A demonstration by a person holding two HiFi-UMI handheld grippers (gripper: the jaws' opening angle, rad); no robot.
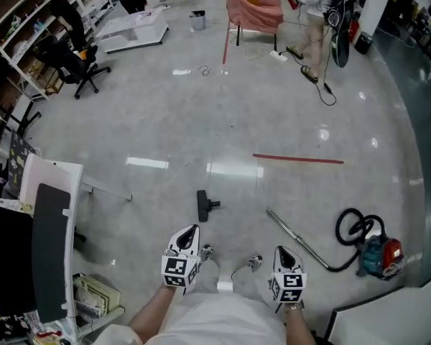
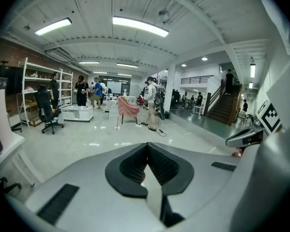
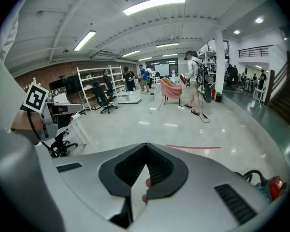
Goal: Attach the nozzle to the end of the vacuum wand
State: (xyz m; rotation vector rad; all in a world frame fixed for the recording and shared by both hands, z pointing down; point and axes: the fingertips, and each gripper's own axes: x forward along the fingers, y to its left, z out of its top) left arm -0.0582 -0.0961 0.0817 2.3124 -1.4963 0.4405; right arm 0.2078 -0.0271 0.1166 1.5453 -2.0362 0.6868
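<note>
Left claw (image 1: 192, 231) is fully closed with nothing in it; its own view shows the pads meeting at the tip. Right claw (image 1: 281, 251) is the same, closed and empty. Both are held low in front of the person, over the floor (image 1: 172, 113) and touching nothing. The nozzle (image 1: 203, 205) lies flat on the floor just ahead of the left claw, its neck pointing right. The wand (image 1: 291, 232) lies ahead of the right claw, well apart from the nozzle, its free end toward the nozzle. Its other end runs into the hose (image 1: 352, 228) and the vacuum (image 1: 379, 256). That layout probably means left takes the nozzle and right takes the wand; neither has been picked up yet. Only container: a small bin (image 1: 197, 20) far off, contents can't be seen.
</note>
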